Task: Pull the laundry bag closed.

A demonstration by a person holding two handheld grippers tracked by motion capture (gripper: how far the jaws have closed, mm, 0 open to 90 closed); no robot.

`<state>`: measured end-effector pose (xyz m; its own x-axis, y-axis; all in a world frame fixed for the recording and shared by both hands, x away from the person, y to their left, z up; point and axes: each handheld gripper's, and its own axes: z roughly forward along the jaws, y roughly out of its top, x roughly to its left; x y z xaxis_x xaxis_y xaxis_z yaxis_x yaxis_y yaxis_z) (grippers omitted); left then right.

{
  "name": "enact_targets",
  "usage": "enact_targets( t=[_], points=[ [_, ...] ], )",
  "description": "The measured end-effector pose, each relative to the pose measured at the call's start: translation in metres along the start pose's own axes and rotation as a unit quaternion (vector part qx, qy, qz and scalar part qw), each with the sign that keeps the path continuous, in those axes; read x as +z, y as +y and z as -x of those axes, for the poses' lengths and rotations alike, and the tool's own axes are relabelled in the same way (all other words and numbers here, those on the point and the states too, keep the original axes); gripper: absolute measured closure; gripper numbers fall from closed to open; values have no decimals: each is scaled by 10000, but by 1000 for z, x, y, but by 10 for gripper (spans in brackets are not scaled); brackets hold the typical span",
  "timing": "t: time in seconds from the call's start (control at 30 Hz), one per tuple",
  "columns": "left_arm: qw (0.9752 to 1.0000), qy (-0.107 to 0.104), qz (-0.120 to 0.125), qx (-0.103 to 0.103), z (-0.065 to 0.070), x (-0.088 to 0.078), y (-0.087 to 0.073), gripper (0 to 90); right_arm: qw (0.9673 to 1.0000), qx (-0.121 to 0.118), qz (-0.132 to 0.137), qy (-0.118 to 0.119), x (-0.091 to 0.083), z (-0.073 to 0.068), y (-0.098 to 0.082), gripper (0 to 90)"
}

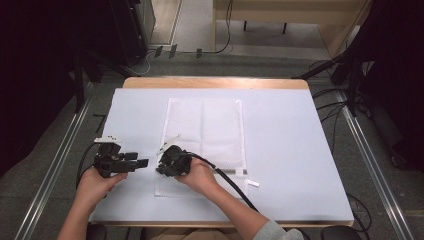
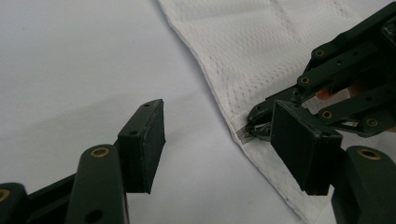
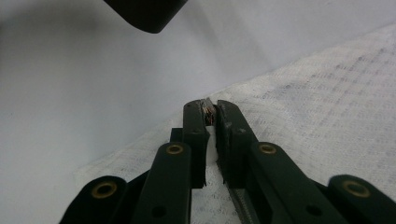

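Observation:
A white mesh bag (image 1: 205,125) lies flat in the middle of the table. My right gripper (image 1: 160,166) sits at the bag's near left edge, shut on a small metal zipper pull (image 3: 208,111); the pull (image 2: 247,133) sticks out between the thin jaw tips. The bag's weave (image 3: 327,116) spreads to the right of those jaws. Just to the left, my left gripper (image 1: 140,160) points toward the right gripper (image 2: 254,122). Its jaws stand wide open with nothing between them (image 2: 219,114), over the bare cover beside the bag's edge (image 2: 261,56).
A pale cover (image 1: 300,150) lies over the wooden table (image 1: 215,82). A small white tag (image 1: 253,183) lies by the bag's near right corner. A black cable (image 1: 230,182) trails from the right gripper across the bag. Metal rails and cables run along the floor on both sides.

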<state>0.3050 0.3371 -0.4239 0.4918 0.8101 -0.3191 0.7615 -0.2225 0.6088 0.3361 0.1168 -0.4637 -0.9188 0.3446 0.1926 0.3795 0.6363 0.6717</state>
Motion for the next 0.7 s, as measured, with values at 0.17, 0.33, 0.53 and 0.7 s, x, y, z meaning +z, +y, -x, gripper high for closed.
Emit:
enact_targets(
  t=[0.17, 0.33, 0.53, 0.7],
  points=[
    [10000, 0, 18, -31, -1, -2, 0, 360, 9998, -176, 37, -81, 2, -4, -1, 799],
    [10000, 0, 35, -37, -1, -2, -1, 361, 9977, -572, 171, -315, 4, -13, -4, 829],
    [10000, 1, 34, -32, -2, -3, -2, 363, 9986, -435, 141, -252, 3, -13, -4, 858],
    [10000, -84, 20, -16, -2, -2, -1, 369, 9991, -371, 106, -192, 2, -10, -2, 876]
  ],
)
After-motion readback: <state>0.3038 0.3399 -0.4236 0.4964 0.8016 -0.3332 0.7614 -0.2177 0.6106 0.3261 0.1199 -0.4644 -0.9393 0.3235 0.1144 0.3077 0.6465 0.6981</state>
